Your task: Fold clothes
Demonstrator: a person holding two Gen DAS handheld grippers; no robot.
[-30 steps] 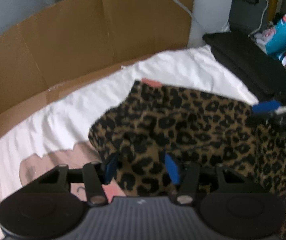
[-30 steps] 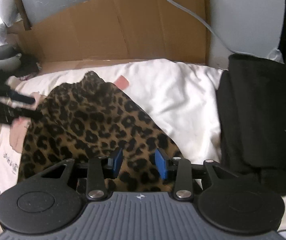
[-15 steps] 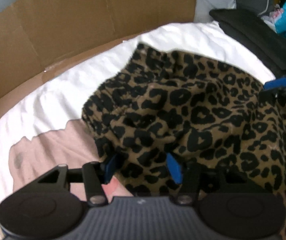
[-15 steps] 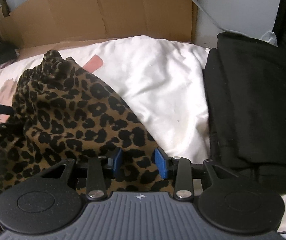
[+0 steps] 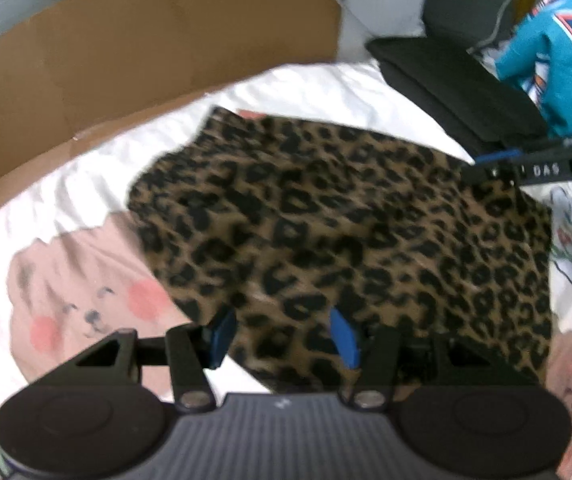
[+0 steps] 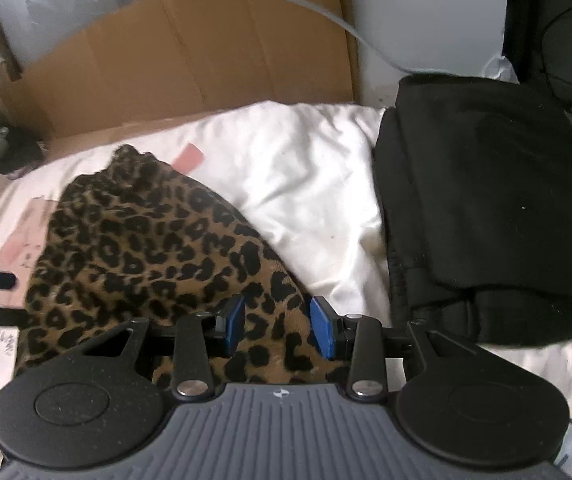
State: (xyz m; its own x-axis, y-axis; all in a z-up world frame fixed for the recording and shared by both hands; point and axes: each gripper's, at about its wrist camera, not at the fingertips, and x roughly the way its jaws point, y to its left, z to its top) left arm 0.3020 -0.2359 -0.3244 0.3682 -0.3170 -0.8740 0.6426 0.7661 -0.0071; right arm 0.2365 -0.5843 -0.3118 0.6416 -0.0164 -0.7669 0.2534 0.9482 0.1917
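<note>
Mid-fold, by the look of it: leopard-print garment (image 5: 346,216) lies spread on the white sheet (image 5: 318,88) w/ both grippers at its near edge. Left gripper (image 5: 281,336): blue pads apart, cloth running between them; can't tell if it's pinched. Right gripper (image 6: 277,328): pads apart too, fabric bunched in the gap, grip unclear.

Next move prob needs a firm pinch on both corners, then even travel so the edge stays straight.

Fabric is soft, thin, drapey, roughly rectangular; sheet is wrinkled. Black folded garment (image 6: 486,208) sits fwd-right of the right gripper, cardboard (image 6: 189,56) ahead.
</note>
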